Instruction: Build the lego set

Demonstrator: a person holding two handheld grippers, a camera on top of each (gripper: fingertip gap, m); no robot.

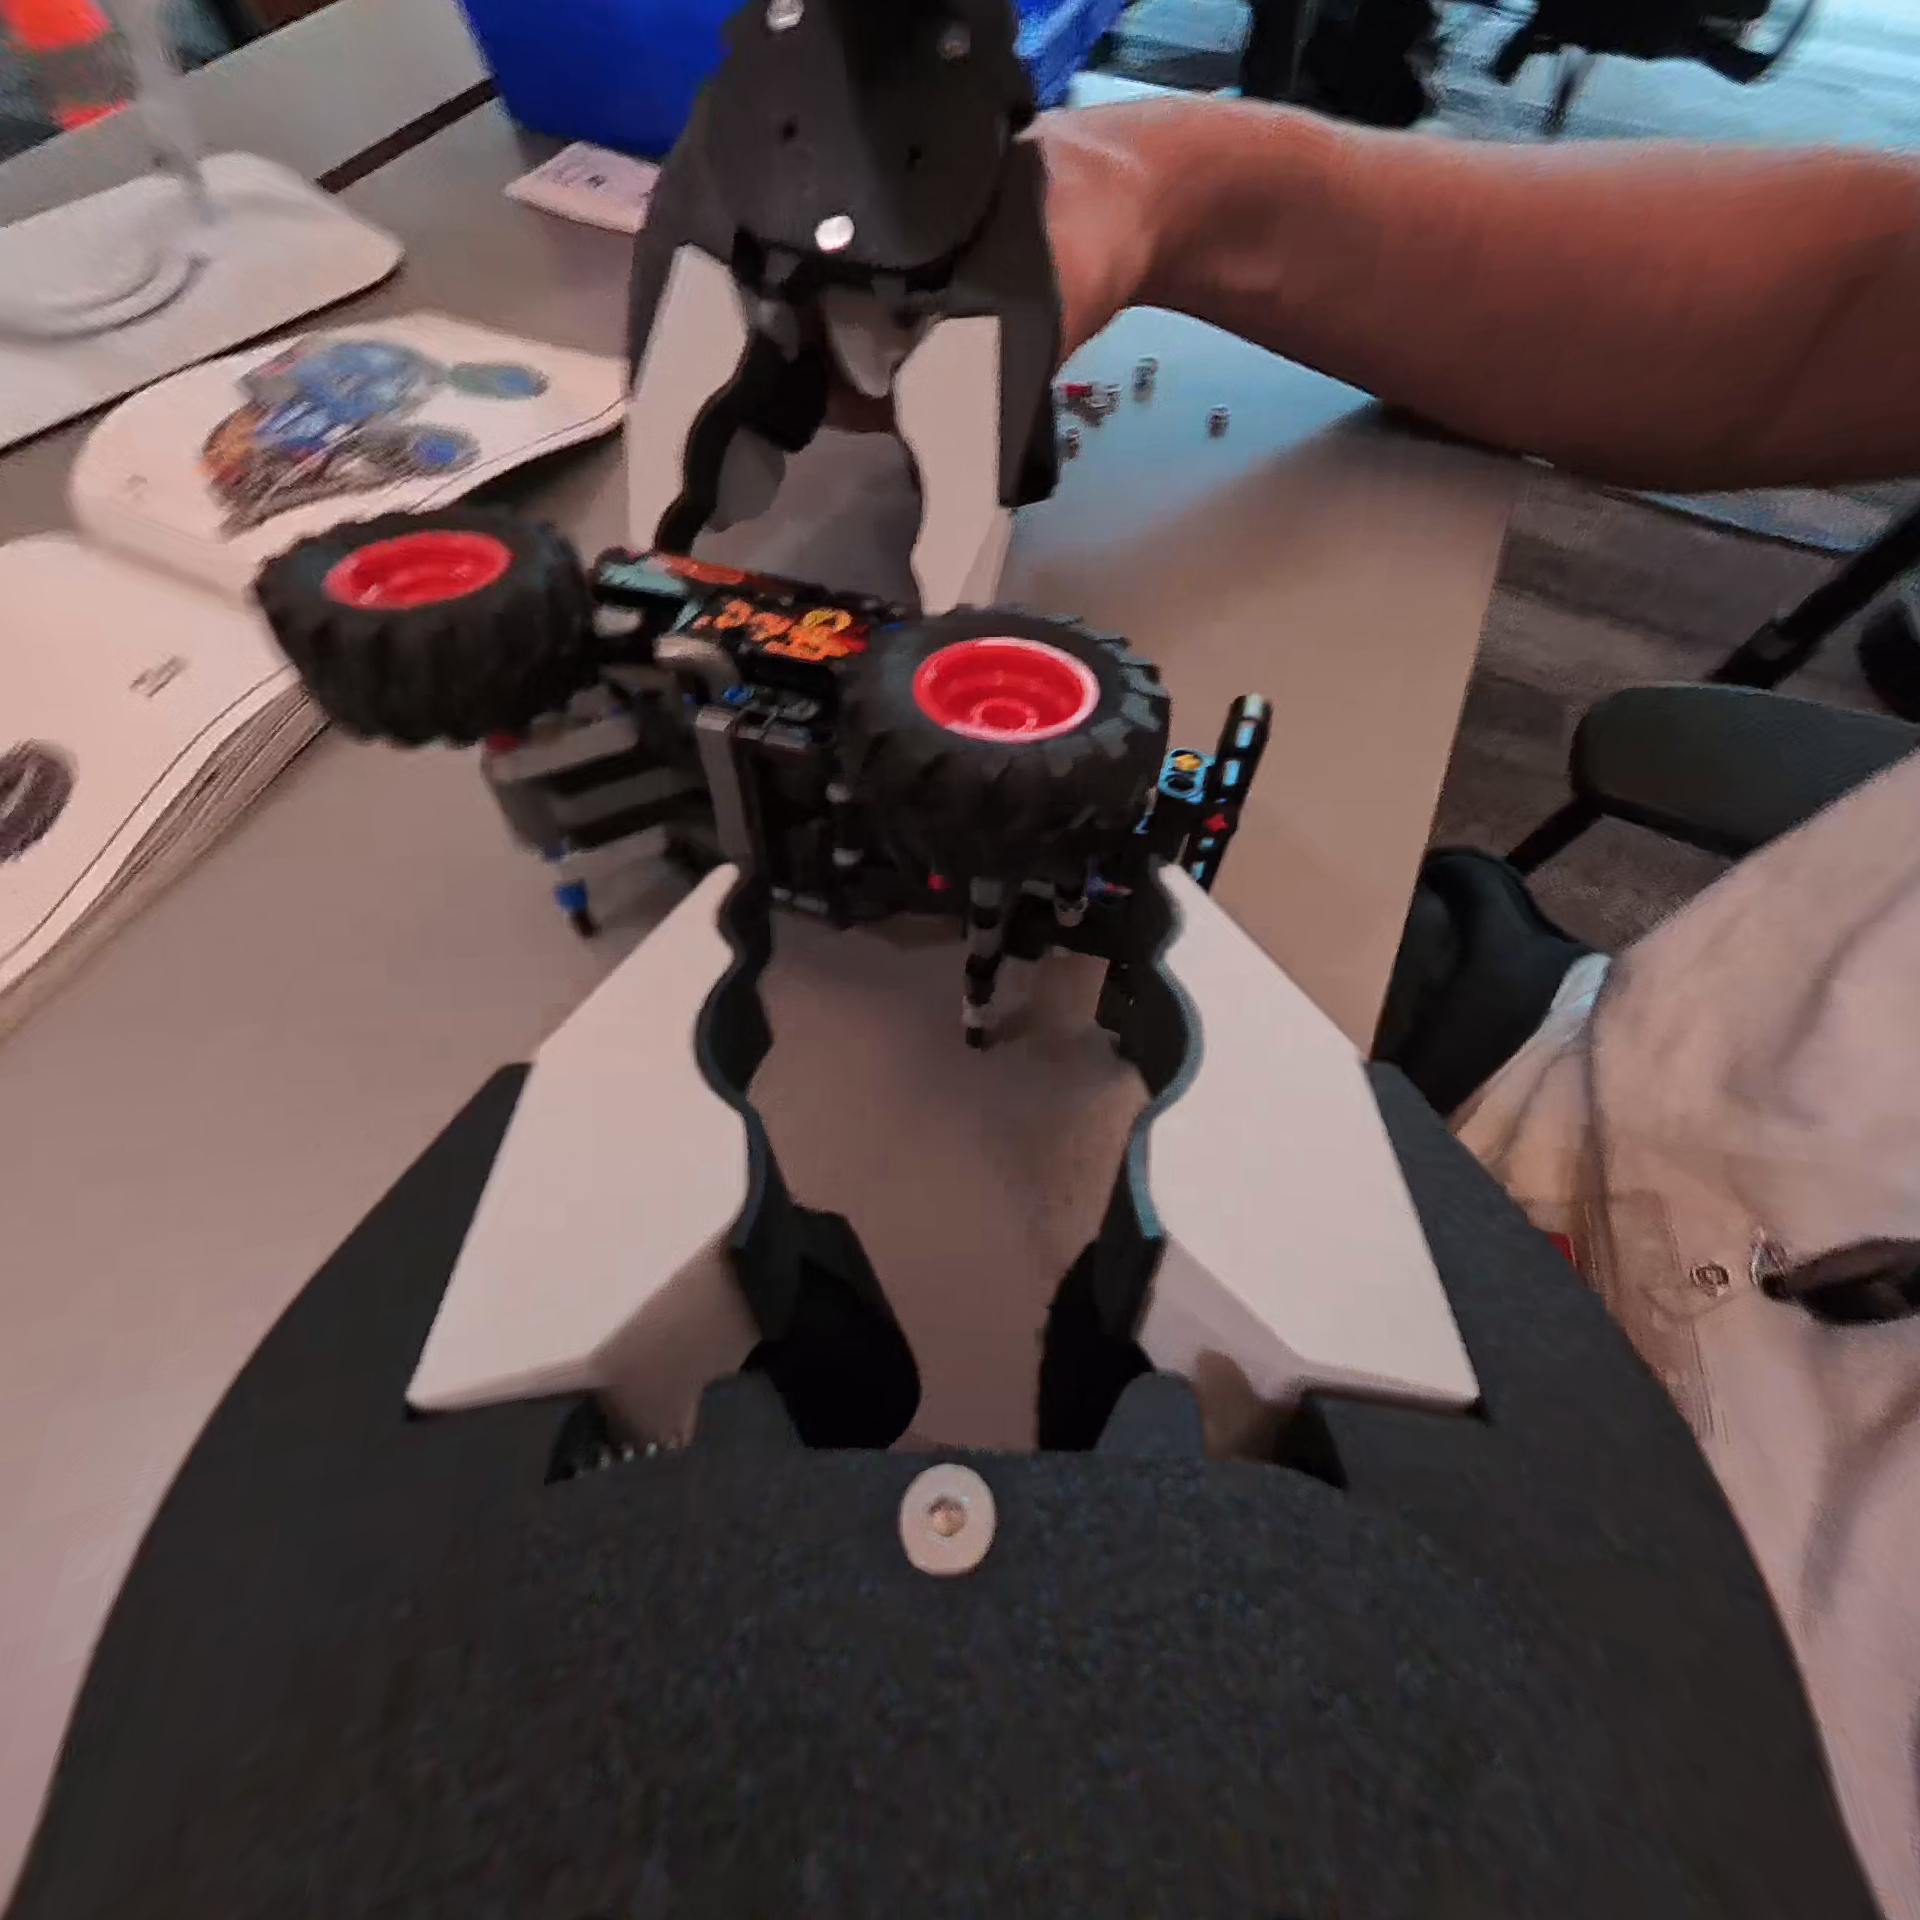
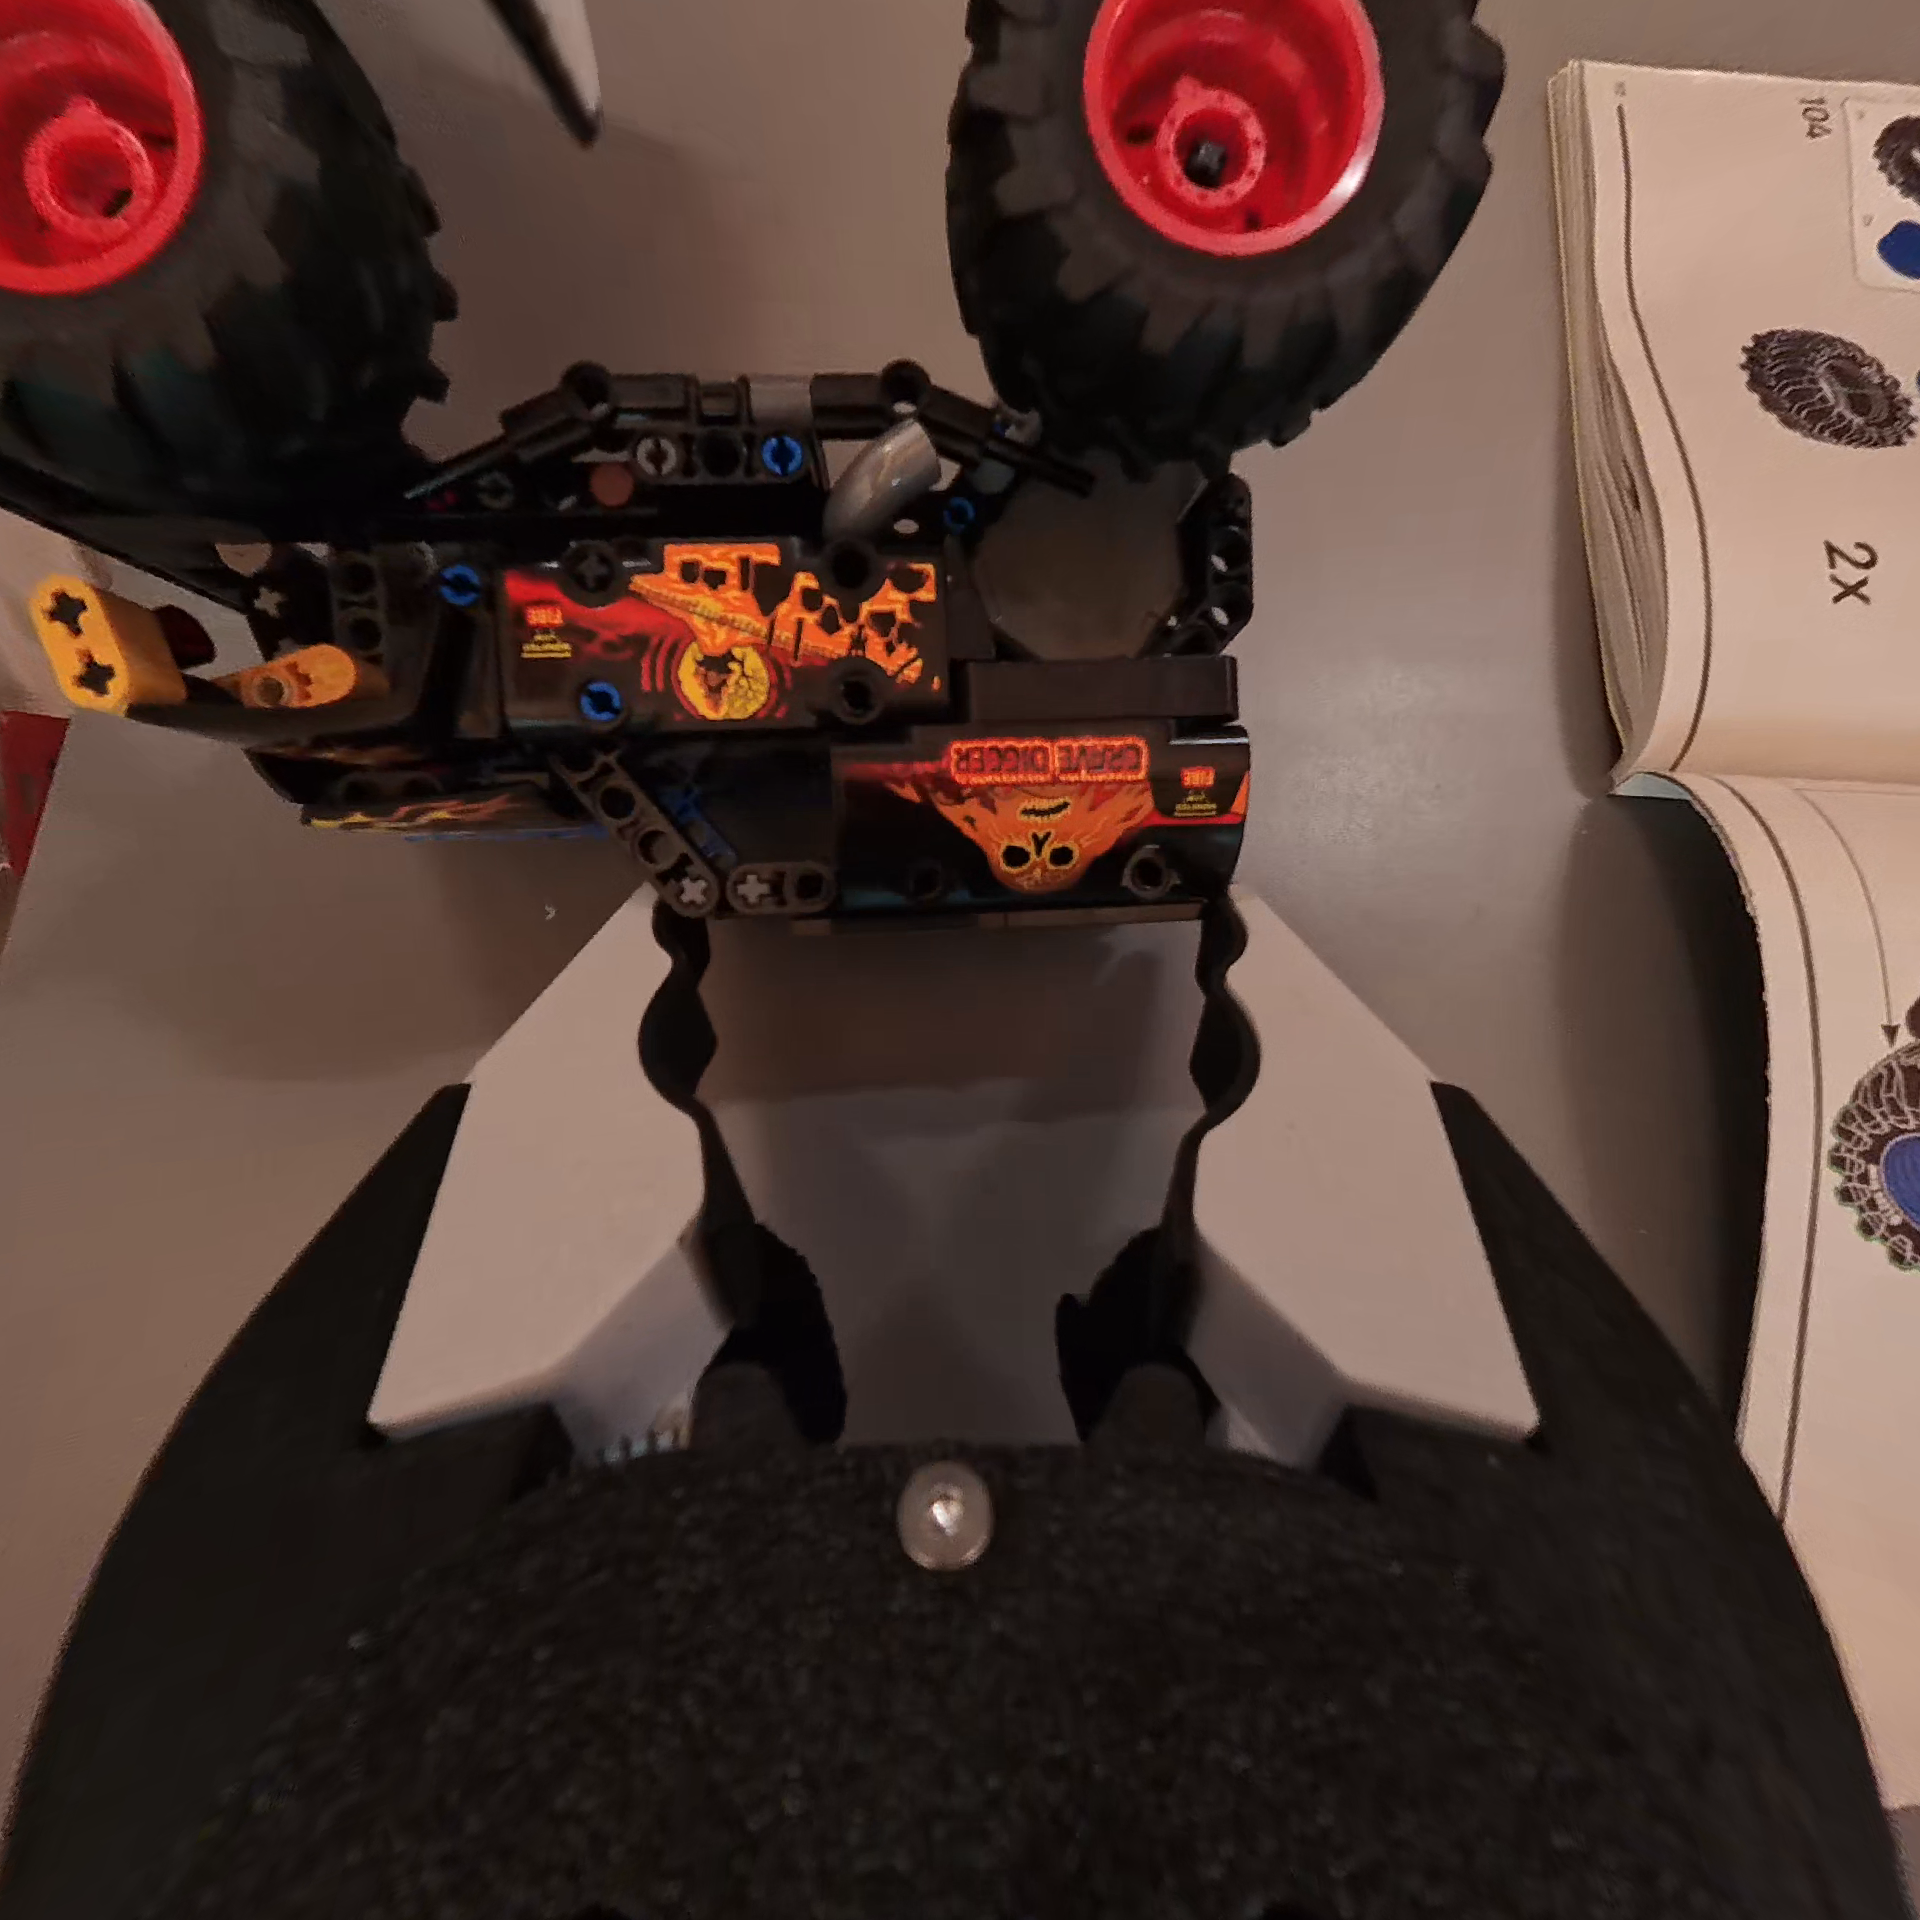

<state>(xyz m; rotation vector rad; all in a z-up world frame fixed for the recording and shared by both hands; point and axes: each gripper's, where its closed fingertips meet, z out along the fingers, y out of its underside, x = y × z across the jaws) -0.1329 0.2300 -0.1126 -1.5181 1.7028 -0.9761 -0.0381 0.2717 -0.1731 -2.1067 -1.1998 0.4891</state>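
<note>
Nearest, left gripper (image 1: 951,914) reaching in with jaws spread wide, tips straddling the underside of the toy truck (image 1: 790,727) at its bottom edge; whether actually pinching it, cannot tell. Lying tipped on its side on the grey table (image 1: 260,1039), two black tyres with red hubs facing up: one wheel (image 1: 1003,717) just beyond the left gripper's tips, the other wheel (image 1: 426,613) off to the left. Just behind the truck, right gripper (image 1: 821,551) coming down from the far side, jaws likewise spread, tips meeting the truck's stickered body panel (image 2: 1039,821); grip there not clear either. Lying open to the left of the truck, a thick instruction booklet (image 1: 125,727), and past it a second printed sheet (image 1: 343,416) showing a blue vehicle. Farther back on the right, a bare forearm (image 1: 1507,291) stretching across, with small loose parts (image 1: 1122,390) scattered on the table beneath it. Farthest, a blue tub (image 1: 582,62) at the table's back edge.
</note>
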